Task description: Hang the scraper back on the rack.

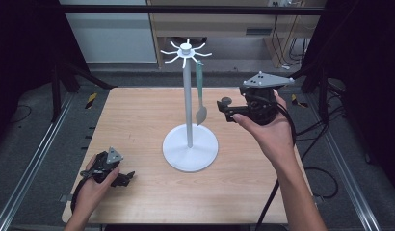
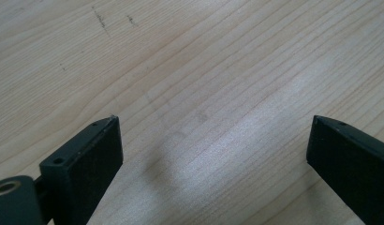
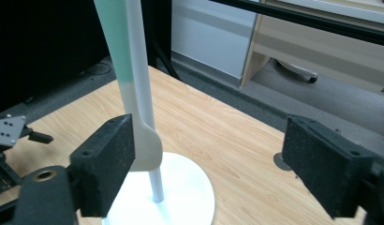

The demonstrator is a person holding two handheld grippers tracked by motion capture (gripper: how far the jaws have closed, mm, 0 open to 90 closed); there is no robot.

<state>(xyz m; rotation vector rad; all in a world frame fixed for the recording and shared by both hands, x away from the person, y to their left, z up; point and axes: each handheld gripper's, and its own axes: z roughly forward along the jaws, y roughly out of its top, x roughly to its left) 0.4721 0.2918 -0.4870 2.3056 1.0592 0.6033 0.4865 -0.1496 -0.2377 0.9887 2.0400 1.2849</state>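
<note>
Rack: white stand (image 1: 188, 106) upright mid-table (image 1: 138, 115), spoked hooks on top, round base

Spatula: green-handled spatula (image 1: 200, 98) hangs from a hook beside the pole, pale blade down, clear of the base

Right gripper (image 1: 223, 109): held up just right of the blade, jaws wide apart, nothing between them

Left gripper (image 1: 124, 178): low at the table's near-left corner, jaws spread over bare wood, nothing held
</note>
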